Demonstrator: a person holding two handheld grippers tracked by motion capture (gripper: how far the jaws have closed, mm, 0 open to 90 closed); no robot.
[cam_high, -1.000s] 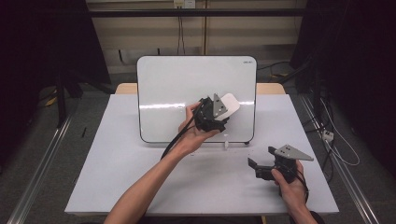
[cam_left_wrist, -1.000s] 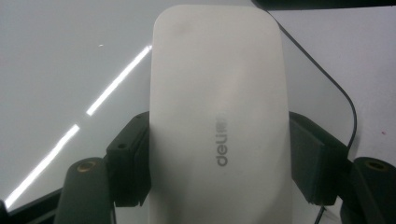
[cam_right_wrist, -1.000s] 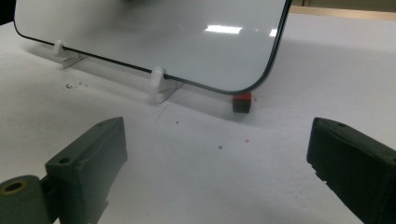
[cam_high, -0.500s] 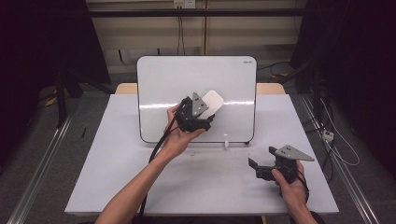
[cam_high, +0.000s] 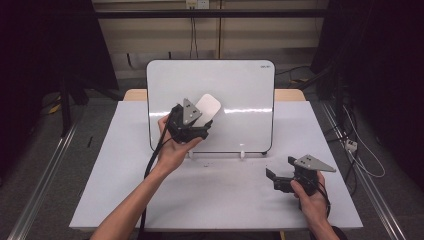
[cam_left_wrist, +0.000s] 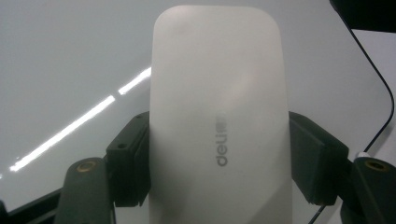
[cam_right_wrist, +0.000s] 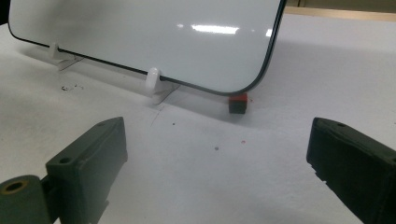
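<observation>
Eraser (cam_left_wrist: 219, 116) clamped between left tool (cam_high: 192, 125) jaws, against whiteboard (cam_high: 240, 90).

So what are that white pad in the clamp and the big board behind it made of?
The white eraser looks like smooth matte plastic: an even, dull sheen with a printed logo. The whiteboard has a glossy, hard-looking coated face that mirrors a strip of light, with a thin dark rim; whether it is metal or laminate cannot be told.

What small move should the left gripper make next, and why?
Probably a further sweep across the whiteboard. The left gripper is shut on the white eraser, held against the board's left half, while the right gripper sits open near the table, idle.
</observation>
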